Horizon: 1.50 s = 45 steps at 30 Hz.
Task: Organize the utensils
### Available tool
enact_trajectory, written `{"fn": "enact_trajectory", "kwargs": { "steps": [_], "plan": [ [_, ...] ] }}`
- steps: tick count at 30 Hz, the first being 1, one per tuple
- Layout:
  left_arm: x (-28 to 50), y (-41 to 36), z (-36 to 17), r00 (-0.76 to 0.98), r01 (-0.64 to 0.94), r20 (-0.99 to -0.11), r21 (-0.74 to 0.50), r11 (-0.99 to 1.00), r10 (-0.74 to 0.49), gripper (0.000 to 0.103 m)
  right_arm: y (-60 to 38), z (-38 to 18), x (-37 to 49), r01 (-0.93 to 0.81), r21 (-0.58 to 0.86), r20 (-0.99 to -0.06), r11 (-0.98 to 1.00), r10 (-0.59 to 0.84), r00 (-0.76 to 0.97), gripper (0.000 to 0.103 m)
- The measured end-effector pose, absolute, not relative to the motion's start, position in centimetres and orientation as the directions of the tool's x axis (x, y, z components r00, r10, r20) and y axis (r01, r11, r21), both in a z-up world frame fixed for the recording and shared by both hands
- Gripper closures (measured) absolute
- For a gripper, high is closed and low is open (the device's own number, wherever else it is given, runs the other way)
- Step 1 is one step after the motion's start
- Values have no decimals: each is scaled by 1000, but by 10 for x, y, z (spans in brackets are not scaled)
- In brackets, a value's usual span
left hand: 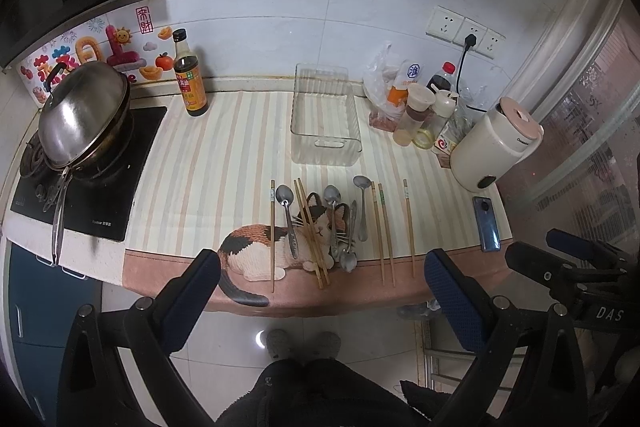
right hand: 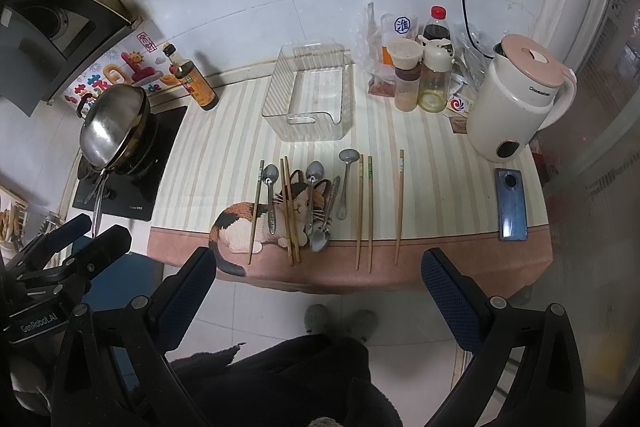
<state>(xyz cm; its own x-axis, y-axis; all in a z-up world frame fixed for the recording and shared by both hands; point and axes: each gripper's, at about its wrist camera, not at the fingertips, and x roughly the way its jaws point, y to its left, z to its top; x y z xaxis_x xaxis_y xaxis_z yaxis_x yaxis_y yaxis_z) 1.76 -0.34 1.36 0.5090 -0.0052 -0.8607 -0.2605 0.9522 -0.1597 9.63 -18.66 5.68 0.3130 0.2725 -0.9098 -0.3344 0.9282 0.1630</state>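
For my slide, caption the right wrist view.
Open right gripper faces spoons and chopsticks before an empty clear bin.

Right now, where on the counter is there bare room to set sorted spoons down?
Bare mat lies between the soy sauce bottle, the clear bin and the leftmost chopstick. A smaller patch sits between the rightmost chopstick and the phone. The back right is crowded around the kettle.

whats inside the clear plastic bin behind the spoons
Nothing: the clear bin looks empty, with the striped mat showing through its floor. Its ribbed walls blur the view slightly.
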Motion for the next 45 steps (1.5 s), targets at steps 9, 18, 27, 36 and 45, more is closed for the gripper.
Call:
{"fn": "enact_trajectory", "kwargs": {
  "steps": [9, 18, 27, 36, 45],
  "plan": [
    [22, 9, 10, 518, -275, -855, -129, 953, 34, 0, -180, 56, 99, -319, 169, -900, 933, 278, 336, 0],
    [57, 64, -39, 514, -403, -789, 124, 907, 336, 0, -188, -4, 124, -142, 119, -896, 983, 168, 411, 0],
    [78, 109, -159, 302, -418, -928, 78, 905, 220, 1, -205, -104, 165, 3, 87, -944, 996, 81, 319, 49],
    [123, 90, -278, 87, -400, -995, 9, 916, 47, 50, -229, -199, 212, 24, 18, -987, 1000, 14, 158, 56],
    [152, 69, -311, 25, -360, -999, 34, 932, 46, 96, -228, -281, 263, -34, -20, -999, 999, -19, 39, 57]
  ]
}}
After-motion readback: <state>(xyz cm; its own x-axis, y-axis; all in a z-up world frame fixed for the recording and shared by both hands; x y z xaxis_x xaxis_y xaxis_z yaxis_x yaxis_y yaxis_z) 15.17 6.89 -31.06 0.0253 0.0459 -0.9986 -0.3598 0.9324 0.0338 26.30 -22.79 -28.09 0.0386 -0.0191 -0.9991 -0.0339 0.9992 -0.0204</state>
